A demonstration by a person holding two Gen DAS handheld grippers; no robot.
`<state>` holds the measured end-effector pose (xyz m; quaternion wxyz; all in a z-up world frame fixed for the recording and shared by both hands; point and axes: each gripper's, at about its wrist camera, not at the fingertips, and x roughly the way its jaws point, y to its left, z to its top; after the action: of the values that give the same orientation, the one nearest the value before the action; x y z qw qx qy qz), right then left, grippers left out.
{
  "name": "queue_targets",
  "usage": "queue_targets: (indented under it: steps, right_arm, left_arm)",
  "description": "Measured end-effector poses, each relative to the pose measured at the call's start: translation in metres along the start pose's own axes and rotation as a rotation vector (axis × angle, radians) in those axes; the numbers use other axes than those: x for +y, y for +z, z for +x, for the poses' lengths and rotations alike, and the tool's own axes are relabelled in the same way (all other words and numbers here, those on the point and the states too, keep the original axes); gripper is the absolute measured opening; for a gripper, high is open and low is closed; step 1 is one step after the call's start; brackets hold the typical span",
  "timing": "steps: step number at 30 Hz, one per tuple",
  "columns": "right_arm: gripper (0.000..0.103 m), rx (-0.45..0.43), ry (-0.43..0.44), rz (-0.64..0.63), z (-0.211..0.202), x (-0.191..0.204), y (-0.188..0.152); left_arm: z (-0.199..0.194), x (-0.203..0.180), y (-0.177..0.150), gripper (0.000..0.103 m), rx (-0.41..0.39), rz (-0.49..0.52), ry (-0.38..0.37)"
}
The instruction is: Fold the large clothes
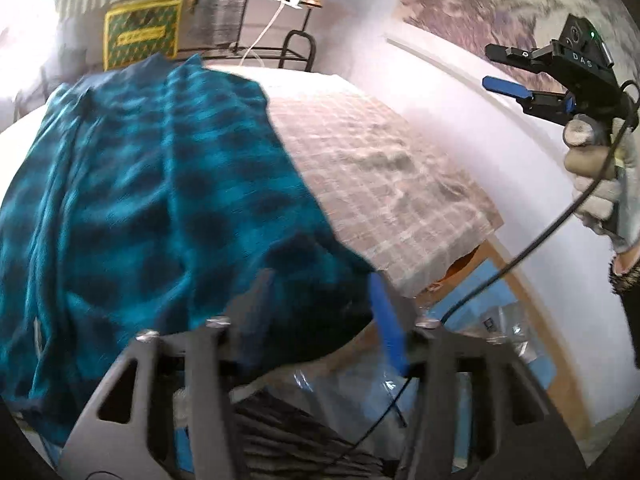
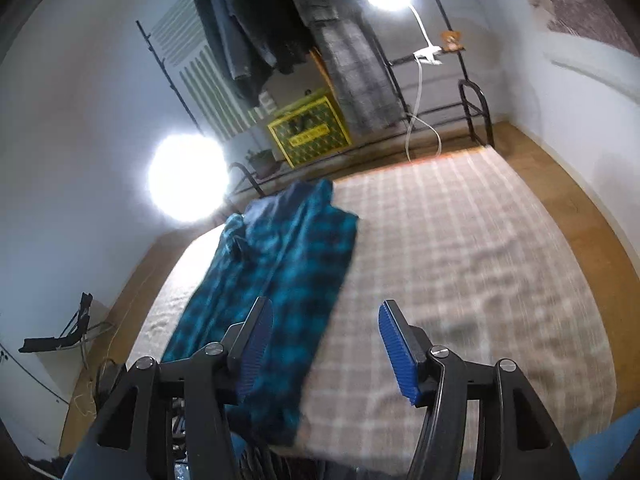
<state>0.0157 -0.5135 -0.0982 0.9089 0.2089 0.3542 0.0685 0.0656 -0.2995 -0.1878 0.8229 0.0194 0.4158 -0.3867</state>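
Observation:
A teal and dark blue plaid garment [image 1: 152, 184] lies lengthwise on a checked beige blanket [image 1: 380, 168]; it also shows in the right wrist view [image 2: 280, 280] on the blanket's [image 2: 460, 264] left part. My left gripper [image 1: 320, 300] is open just above the garment's near edge, nothing between the fingers. My right gripper [image 2: 324, 328] is open and empty, held above the blanket to the right of the garment. It shows in the left wrist view [image 1: 504, 76] at the upper right, held in a gloved hand.
A black clothes rack [image 2: 304, 32] with hanging dark clothes stands at the far end. A yellow-green box [image 2: 310, 130] sits under it. Two bright lamps [image 2: 188, 178] glare. Wooden floor [image 2: 560, 184] surrounds the blanket. Clear plastic packaging [image 1: 360, 392] lies below the left gripper.

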Motion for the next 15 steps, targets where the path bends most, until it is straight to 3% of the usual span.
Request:
queue_targets:
  steps: [7,11,15]
  right_arm:
    - [0.059,0.004,0.013,0.116,-0.006,-0.039,-0.028]
    - [0.059,0.010,0.019,0.159,-0.005,-0.054,-0.042]
    - [0.059,0.030,0.020,0.194,0.005,-0.066,-0.051]
  left_arm:
    - [0.042,-0.030,0.006,0.060,0.079,0.081,0.055]
    - [0.064,-0.031,0.003,0.068,0.135,0.077,0.082]
    - [0.081,-0.029,-0.002,0.070,0.164,0.066,0.108]
